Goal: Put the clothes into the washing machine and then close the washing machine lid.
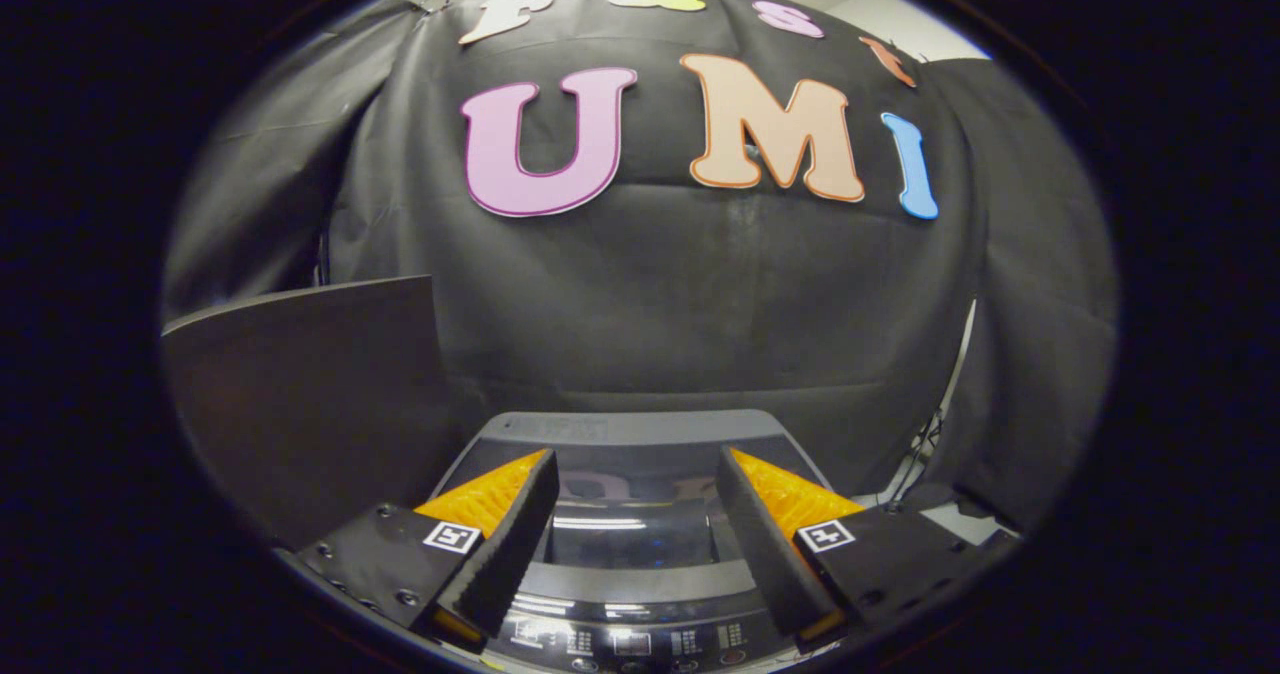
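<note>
1. Hovering my gripper [636,514], fingers spread wide and holding nothing, above the washing machine [640,554].
2. Its glass lid [630,474] lies closed between and just beyond my fingers; control panel [625,642] nearest.
3. Judged step: starting out; next, locate clothes and open the lid.

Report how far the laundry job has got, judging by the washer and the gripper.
The grey top-loading washing machine's glass lid lies flat, apparently closed. The hand-held gripper hovers open above it, holding nothing. No clothes visible, so whether they are inside cannot be told. If they are, nothing remains.
</note>
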Available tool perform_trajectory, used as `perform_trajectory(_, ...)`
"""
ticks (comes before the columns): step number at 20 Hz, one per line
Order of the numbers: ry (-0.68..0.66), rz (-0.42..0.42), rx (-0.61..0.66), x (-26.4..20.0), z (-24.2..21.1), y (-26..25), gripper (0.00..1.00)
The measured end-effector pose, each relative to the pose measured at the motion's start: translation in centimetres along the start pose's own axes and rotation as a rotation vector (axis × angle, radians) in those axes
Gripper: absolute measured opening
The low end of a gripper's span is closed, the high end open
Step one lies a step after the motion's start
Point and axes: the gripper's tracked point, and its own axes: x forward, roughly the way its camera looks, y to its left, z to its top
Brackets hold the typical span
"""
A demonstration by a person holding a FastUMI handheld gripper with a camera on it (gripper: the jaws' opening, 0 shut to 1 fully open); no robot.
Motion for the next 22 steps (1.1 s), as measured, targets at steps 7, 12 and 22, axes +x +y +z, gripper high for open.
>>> perform_trajectory(7,-0.012,-0.015,0.086,-4.7,0.8,0.4,0.99)
perform_trajectory(12,0.021,-0.026,0.237,-7.0,0.4,0.6,0.98)
perform_trajectory(22,-0.042,0.051,0.183,-14.3,0.8,0.9,0.98)
